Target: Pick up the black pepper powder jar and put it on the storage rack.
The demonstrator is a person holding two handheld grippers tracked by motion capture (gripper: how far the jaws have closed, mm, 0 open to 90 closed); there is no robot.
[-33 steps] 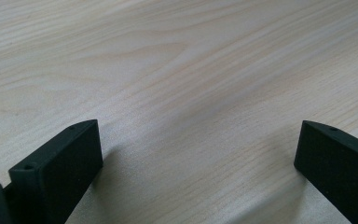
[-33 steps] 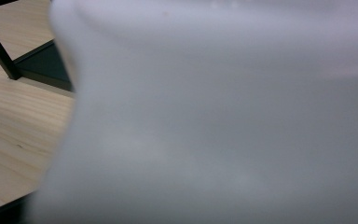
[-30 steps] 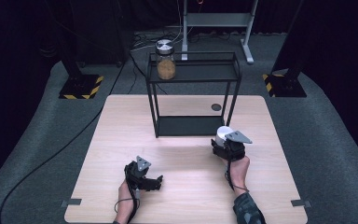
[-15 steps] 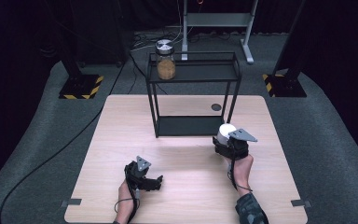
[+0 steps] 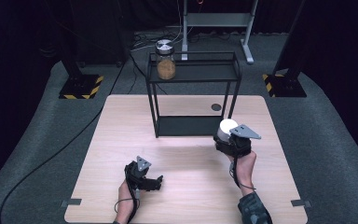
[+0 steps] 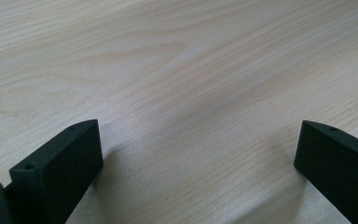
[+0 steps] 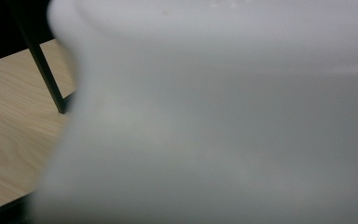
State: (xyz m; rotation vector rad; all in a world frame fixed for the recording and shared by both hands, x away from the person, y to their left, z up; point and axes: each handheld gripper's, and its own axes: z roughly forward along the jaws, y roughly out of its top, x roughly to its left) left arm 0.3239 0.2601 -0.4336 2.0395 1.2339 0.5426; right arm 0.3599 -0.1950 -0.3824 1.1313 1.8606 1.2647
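My right gripper [image 5: 224,139] is shut on a white round container [image 5: 226,127] and holds it just in front of the right end of the black rack's lower shelf [image 5: 186,125]. In the right gripper view the white container [image 7: 223,116] is very close and blurred, and my own jaws are hidden behind it. My left gripper [image 5: 154,182] rests low over the wooden table [image 5: 121,135] near the front, open. Its fingers [image 6: 60,168] stand wide apart over bare wood. A glass jar [image 5: 166,64] with brown contents and a silver lid stands on the rack's top shelf, at the left.
The black metal rack [image 5: 205,77] stands at the back middle of the table; one thin leg [image 7: 42,65] is close on the left in the right gripper view. A small round hole [image 5: 216,107] is in the tabletop behind the rack. Dark floor with stands lies beyond.
My right gripper has carried the white container a little forward, closer to the rack. The left gripper has stayed put.
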